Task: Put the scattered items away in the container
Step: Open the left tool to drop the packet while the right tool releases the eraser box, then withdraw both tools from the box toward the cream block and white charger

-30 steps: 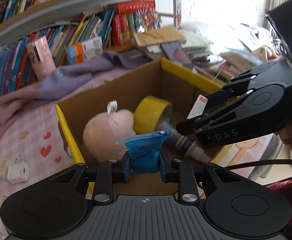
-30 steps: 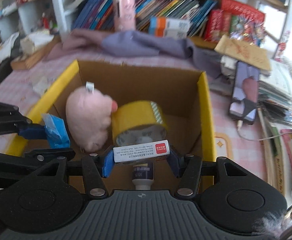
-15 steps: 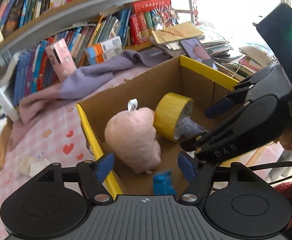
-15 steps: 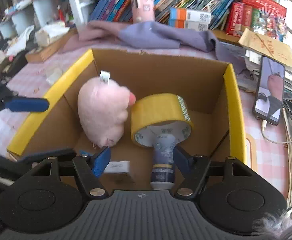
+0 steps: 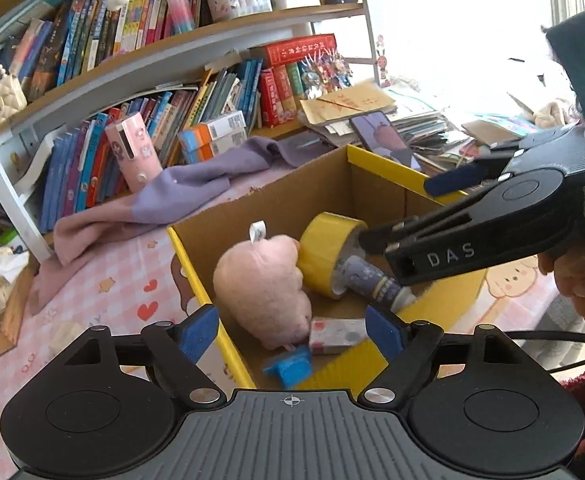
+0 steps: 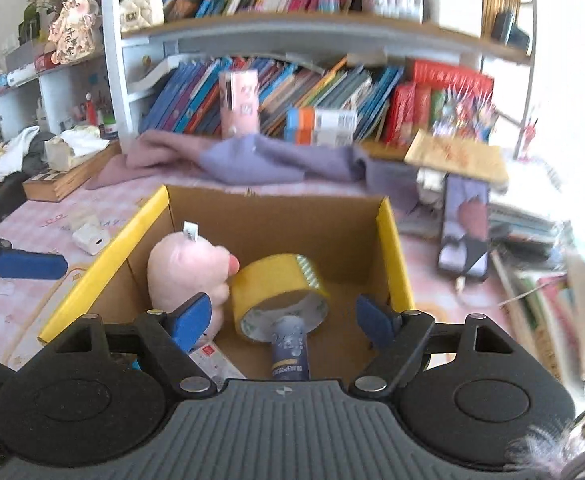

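Left wrist view: left gripper point(image 5: 292, 326) jaws are opening, nothing pinched, hovering over the near edge of the cardboard box point(image 5: 292, 196); inside are lying one pink plush point(image 5: 264, 284), one yellow tape roll point(image 5: 326, 250), one tube point(image 5: 372, 282), one small white box point(image 5: 338, 330) and one blue packet point(image 5: 290, 364), and only here "DAS" is reading on the right gripper point(image 5: 396, 208). Right wrist view: right gripper point(image 6: 284, 316) jaws are also opening with nothing gripped, the tube point(image 6: 290, 346) lying between them on the box floor; only this view is showing one white charger point(image 6: 92, 238) still sitting outside the box on the pink tablecloth point(image 6: 32, 216), label text too blurred to read.
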`<state>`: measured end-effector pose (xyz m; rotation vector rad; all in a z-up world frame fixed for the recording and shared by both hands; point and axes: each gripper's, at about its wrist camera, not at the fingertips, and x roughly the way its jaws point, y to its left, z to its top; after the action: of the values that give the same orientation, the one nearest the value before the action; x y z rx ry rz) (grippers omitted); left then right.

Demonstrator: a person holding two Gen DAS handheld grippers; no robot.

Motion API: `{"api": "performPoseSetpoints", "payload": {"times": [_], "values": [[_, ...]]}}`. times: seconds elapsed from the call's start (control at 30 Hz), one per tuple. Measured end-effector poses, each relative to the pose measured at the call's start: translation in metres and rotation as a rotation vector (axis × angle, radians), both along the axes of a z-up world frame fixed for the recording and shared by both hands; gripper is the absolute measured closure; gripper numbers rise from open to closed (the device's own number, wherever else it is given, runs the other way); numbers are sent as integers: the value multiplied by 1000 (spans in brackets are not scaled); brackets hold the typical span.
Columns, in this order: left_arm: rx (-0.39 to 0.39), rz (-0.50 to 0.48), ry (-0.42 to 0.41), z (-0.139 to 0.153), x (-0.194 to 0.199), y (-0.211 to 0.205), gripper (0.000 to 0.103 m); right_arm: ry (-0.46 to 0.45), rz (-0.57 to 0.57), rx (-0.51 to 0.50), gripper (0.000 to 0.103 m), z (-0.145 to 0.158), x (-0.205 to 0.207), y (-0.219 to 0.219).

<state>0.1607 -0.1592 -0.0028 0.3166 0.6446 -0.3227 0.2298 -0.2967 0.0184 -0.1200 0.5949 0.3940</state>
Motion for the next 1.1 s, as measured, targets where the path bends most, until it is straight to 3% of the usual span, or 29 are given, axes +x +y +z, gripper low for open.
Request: {"api": "performPoseSetpoints", "payload": {"times": [0.37,0.77,1.1], "values": [[-65,-73,-34,3,-38,48,17,9,-144,-13,18,6,-59,23],[-134,-52,22,-4,-91,133,15,50,-316,-49,18,-2,-141,66],[-144,32,40,-9,-126,191,14,57,-190,-103,17,-5,-182,136]]}}
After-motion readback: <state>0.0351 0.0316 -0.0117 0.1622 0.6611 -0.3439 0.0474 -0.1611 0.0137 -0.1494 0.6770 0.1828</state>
